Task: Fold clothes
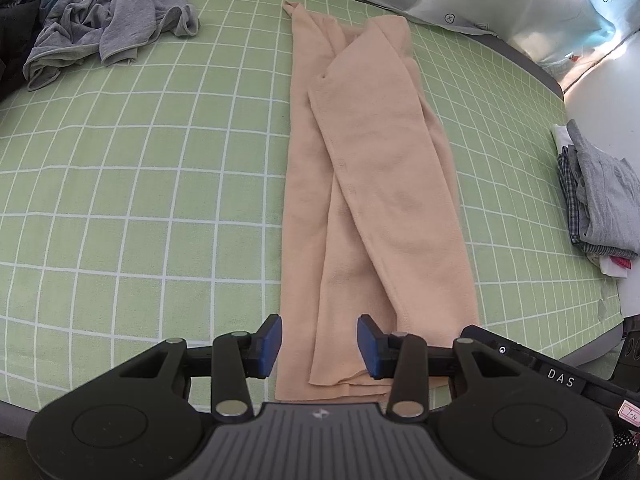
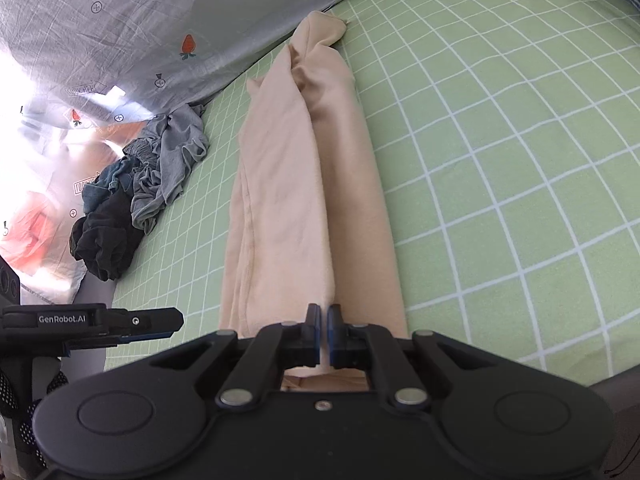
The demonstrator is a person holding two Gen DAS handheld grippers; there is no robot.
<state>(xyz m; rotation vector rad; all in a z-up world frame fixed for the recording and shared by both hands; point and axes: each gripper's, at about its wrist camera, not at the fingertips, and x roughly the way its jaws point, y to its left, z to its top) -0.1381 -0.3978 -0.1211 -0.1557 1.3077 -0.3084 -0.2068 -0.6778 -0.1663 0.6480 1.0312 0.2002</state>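
Observation:
A long beige garment point(image 1: 372, 184) lies folded lengthwise in a narrow strip on the green checked bed sheet point(image 1: 140, 184). My left gripper point(image 1: 319, 346) is open, its blue pads on either side of the strip's near end, just above it. In the right wrist view the same beige garment point(image 2: 304, 184) runs away from me. My right gripper point(image 2: 324, 326) is shut at the garment's near end; the pads look closed on a fold of the cloth. The left gripper's body point(image 2: 92, 322) shows at the left in that view.
A heap of unfolded grey and dark clothes point(image 1: 104, 20) lies at the far left of the bed, also seen in the right wrist view point(image 2: 144, 188). A stack of folded clothes point(image 1: 600, 200) sits at the bed's right edge. A grey patterned duvet point(image 2: 160, 32) borders the far side.

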